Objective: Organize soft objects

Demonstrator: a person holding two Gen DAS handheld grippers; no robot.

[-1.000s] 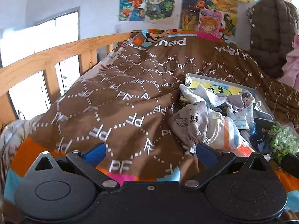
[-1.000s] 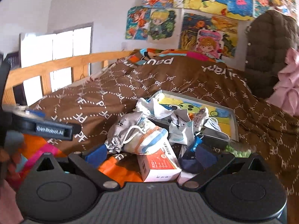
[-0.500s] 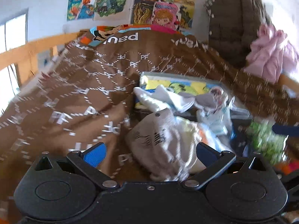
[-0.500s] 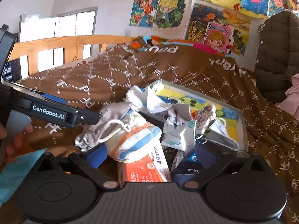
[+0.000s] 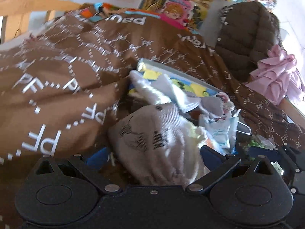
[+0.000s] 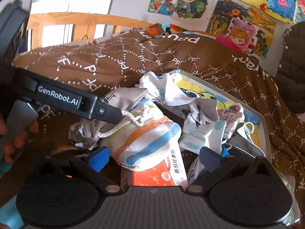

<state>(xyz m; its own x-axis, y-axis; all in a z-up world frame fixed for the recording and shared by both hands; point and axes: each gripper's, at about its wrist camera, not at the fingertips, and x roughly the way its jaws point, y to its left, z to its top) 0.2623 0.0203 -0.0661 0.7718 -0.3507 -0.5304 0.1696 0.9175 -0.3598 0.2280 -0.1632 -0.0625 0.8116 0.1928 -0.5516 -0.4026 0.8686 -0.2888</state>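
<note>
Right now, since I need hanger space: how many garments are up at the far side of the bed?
2: a brown jacket at the far right against the wall, and a pink garment just below and right of it. More may lie outside the view.

The left wrist view is smeared by motion, so the print on the grey drawstring fabric pouch [image 5: 152,133] cannot be read; the pouch's lower end is hidden behind the black body of the left gripper [image 5: 154,156]; beside the pouch, the red-and-white cardboard box [image 6: 164,175] is covered on top by the striped white sock [image 6: 146,143] and cut off below by the right gripper [image 6: 154,157]; the shallow grey tray [image 6: 265,126] behind the pouch is largely buried under crumpled cloths.
</note>
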